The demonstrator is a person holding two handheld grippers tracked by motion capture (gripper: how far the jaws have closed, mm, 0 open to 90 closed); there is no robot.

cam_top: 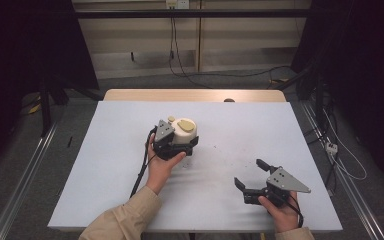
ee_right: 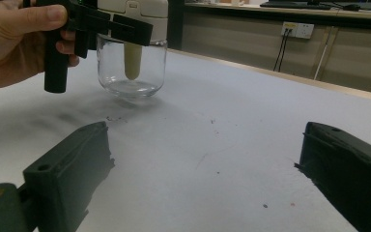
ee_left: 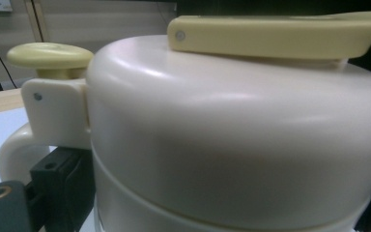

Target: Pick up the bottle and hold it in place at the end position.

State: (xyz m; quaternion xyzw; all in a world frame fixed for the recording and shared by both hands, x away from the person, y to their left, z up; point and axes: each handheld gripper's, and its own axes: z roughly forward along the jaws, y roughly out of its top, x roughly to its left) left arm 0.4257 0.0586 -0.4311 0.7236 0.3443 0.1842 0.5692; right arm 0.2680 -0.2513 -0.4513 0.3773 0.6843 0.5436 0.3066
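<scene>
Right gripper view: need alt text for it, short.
Two open black jaws of the right gripper rise over bare white table. Beyond them at upper left, a hand holds the left gripper against a clear glass jar with a cream top; a pale tube hangs inside it.

Frame center: 1 cream-topped glass jar (cam_top: 184,131), w/ 1 pale-yellow lid flap (ee_left: 275,34) and 1 knob (ee_left: 50,55). 2 grippers: left gripper (cam_top: 172,142) at center, right gripper (cam_top: 252,177) lower right. 2 hands. 1 table (cam_top: 105,165).
</scene>
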